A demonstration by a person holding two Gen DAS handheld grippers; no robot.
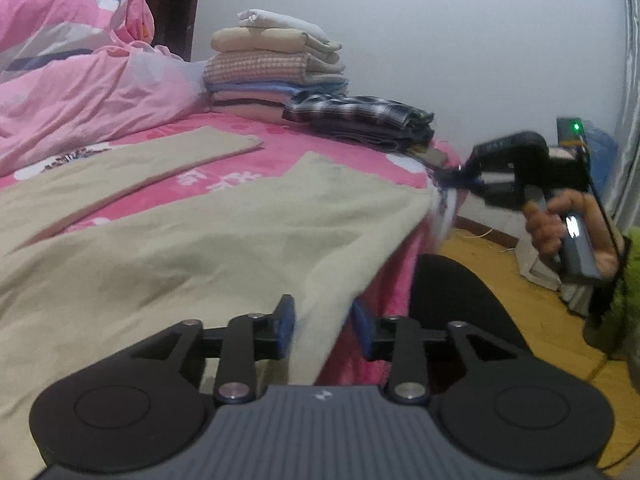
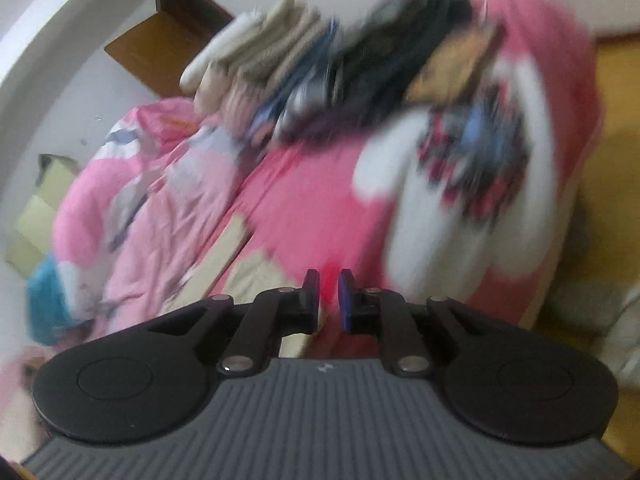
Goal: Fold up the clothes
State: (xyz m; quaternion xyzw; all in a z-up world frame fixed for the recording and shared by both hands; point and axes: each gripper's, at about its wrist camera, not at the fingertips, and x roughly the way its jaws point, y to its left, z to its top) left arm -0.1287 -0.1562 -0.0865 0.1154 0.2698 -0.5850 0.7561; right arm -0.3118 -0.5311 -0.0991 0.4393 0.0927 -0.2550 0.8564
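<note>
My left tongs gape around the beige garment's near hem without pinching, my right tongs hang nearly closed and empty, so next comes gripping both corners to fold.

From the left wrist view I see a bed covered by a pink printed sheet, with a crumpled pink quilt heaped at its far left against a dark wooden headboard. Behind the bed I see a plain white wall; to the right, a yellow wooden floor. A device with a lit green lamp stands near the grey curtain.
</note>
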